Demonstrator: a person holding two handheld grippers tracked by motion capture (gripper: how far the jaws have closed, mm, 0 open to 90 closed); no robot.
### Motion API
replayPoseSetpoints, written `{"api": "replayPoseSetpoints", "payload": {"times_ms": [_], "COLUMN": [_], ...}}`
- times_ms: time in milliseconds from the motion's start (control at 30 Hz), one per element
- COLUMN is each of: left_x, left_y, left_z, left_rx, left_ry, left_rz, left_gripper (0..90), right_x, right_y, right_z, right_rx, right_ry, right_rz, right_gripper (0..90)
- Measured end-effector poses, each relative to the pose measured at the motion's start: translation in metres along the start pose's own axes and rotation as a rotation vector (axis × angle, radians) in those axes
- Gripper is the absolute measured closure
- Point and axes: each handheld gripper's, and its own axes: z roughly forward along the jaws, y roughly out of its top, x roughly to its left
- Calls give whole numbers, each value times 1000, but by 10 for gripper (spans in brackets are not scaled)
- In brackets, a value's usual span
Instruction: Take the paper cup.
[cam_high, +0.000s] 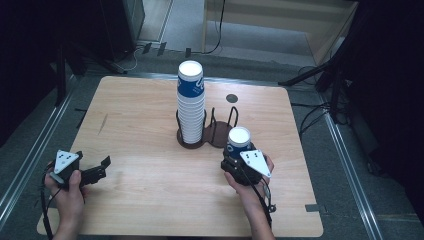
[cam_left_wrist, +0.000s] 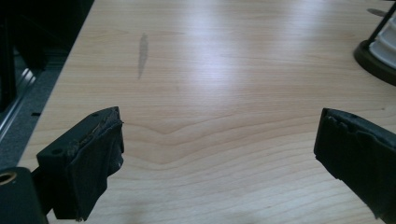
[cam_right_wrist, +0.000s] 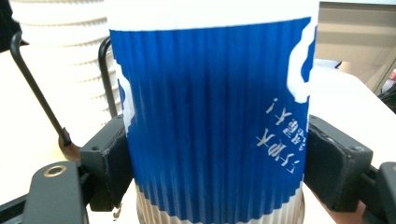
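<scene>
Cup in hand: a blue ribbed paper cup (cam_right_wrist: 210, 116) with a white rim, upside down by the flipped lettering on its side, sits upright between the jaws of the right tongs (cam_high: 243, 159), just in front of the holder's empty side.
Right tongs: pinching the cup at its blue wall, one black pad on each side; from above the cup's white end (cam_high: 239, 136) shows over the hand.
Holder: a dark wire rack (cam_high: 220, 131) with two round bases; the left base carries the tall stack of cups (cam_high: 190, 102), the right base looks bare.
Left tongs: spread wide (cam_left_wrist: 215, 154) above bare wood near the left edge of the counter (cam_high: 150, 180), holding nothing.
Step in hand: judged as carrying a single cup, either to the rack's free base or down onto the counter.
Next move calls for: keeping the cup vertical, clearing the wire uprights, and easing the pinch only once the cup rests on something.
</scene>
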Motion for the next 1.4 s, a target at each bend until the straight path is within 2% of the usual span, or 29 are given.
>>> {"api": "replayPoseSetpoints", "payload": {"times_ms": [133, 200, 333, 400, 500, 533, 567, 700, 767, 867, 967, 1000, 1033, 1067, 1133, 1400], "left_x": [-7, -15, -22, -31, -42, -42, -49, -60, -62, -69, -71, -71, -73, -73, -79, -90], "left_y": [5, 12, 17, 21, 27, 27, 32, 39, 40, 40, 41, 41, 41, 41, 43, 46], "left_z": [-2, -7, -10, -11, -9, -9, -9, -4, -3, 1, 4, 4, 6, 6, 6, 2], "left_rx": [-14, -21, -23, -29, -34, -34, -45, -52, -51, -39, -30, -30, -27, -27, -16, -12], "left_ry": [-24, -33, -47, -72, -86, -86, -108, -146, -155, -193, -228, -228, -249, -249, -277, -342], "left_rz": [-11, 3, 8, -4, 22, 22, 28, 48, 53, 81, 75, 75, 88, 88, 116, 135], "left_gripper": [25, 25, 25, 25, 25, 25, 25, 25, 25, 25, 25, 25, 25, 25, 25, 25], "right_x": [4, 8, 12, 14, 17, 17, 18, 21, 22, 25, 26, 27, 27, 27, 29, 38], "right_y": [-2, -4, -5, -5, -6, -6, -6, -8, -8, -9, -10, -10, -11, -11, -12, -16], "right_z": [0, 1, 2, 2, 1, 1, 1, 1, 1, 1, 1, 1, 2, 2, 3, 3], "right_rx": [5, 11, 15, 16, 17, 17, 15, 15, 16, 14, 13, 15, 13, 13, 19, 18], "right_ry": [7, 13, 19, 26, 28, 28, 27, 24, 26, 24, 26, 28, 26, 26, 24, 24], "right_rz": [-10, -20, -31, -35, -47, -47, -62, -84, -87, -111, -120, -124, -129, -129, -140, -200], "right_gripper": [193, 193, 192, 192, 192, 192, 192, 192, 192, 192, 192, 192, 192, 192, 192, 191]}}
